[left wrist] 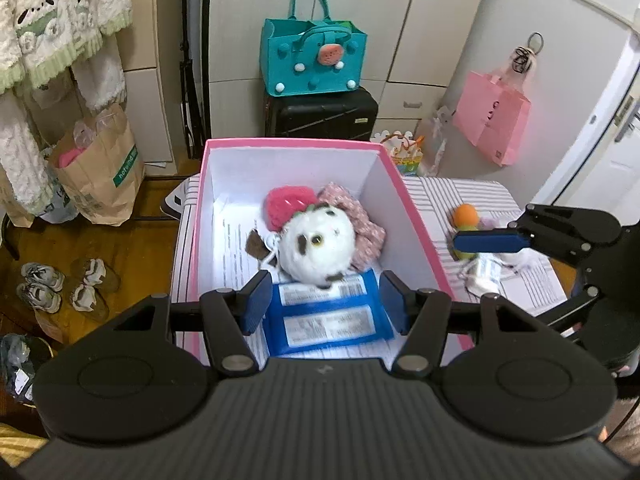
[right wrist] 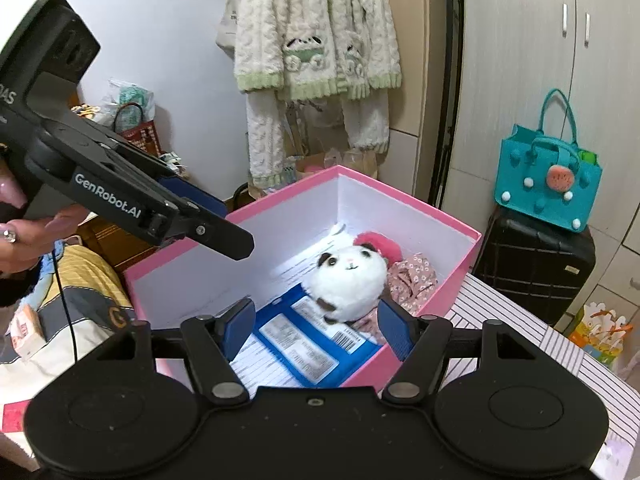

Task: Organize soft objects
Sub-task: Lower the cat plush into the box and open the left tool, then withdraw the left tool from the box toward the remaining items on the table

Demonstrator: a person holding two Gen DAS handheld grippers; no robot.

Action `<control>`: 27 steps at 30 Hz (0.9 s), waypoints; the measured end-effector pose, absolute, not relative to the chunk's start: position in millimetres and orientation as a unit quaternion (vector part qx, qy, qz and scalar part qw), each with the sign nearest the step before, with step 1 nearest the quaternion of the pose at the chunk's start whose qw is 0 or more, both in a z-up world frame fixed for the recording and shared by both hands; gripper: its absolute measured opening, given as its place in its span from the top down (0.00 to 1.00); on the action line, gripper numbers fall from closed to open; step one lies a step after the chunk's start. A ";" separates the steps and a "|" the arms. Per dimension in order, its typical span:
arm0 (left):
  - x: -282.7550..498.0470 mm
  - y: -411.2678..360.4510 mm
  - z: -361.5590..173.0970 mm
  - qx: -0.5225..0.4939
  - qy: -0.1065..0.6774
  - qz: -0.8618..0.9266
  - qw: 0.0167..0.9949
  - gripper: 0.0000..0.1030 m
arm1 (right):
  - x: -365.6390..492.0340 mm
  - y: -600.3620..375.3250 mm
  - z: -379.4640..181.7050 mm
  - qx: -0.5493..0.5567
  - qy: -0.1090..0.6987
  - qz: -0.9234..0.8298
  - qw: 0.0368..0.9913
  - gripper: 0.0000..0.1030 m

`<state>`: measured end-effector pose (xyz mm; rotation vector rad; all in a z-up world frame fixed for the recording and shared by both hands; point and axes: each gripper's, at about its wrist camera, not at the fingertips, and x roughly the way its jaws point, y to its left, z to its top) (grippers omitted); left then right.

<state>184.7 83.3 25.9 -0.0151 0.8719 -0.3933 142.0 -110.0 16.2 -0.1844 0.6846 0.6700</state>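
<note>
Both grippers hung over the pink box (left wrist: 416,216) with nothing in them: the left gripper (left wrist: 326,304) had its jaws apart above the blue packet (left wrist: 332,320), and the right gripper (right wrist: 316,330) stood apart too, empty, over the near corner. Inside the box lay the round white plush (left wrist: 318,246) with its pink hat, leaning on the packet's far edge and against a flowered pink cloth (left wrist: 368,224). More soft things waited outside on the striped table (left wrist: 472,196): an orange-and-green toy (left wrist: 466,220) and what looked like a small white bundle, though blur and the other gripper's finger hid most of it. The chief risk seemed to be crowding. With two grippers this near each other, a reach toward the table pile could knock one against the other or catch the box wall and slide the light box. A further item dropped in carelessly might land on the round plush, which would probably roll. A shallow pinch on squashy fabric could also slip free.
</note>
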 end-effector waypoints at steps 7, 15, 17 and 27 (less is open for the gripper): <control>144.2 79.4 44.0 0.014 0.416 -0.201 0.887 0.41 | 104.6 -119.2 37.0 -0.081 0.319 0.325 0.886 0.30; 101.1 74.3 63.1 0.038 0.404 -0.211 0.889 0.37 | 69.7 -131.0 50.7 -0.077 0.309 0.326 0.890 0.30; 87.9 68.4 65.1 0.059 0.401 -0.198 0.892 0.36 | 57.3 -134.5 51.8 -0.084 0.306 0.327 0.890 0.30; 21.5 48.9 73.2 0.096 0.384 -0.232 0.888 0.31 | -0.7 -152.2 48.1 -0.080 0.312 0.309 0.895 0.30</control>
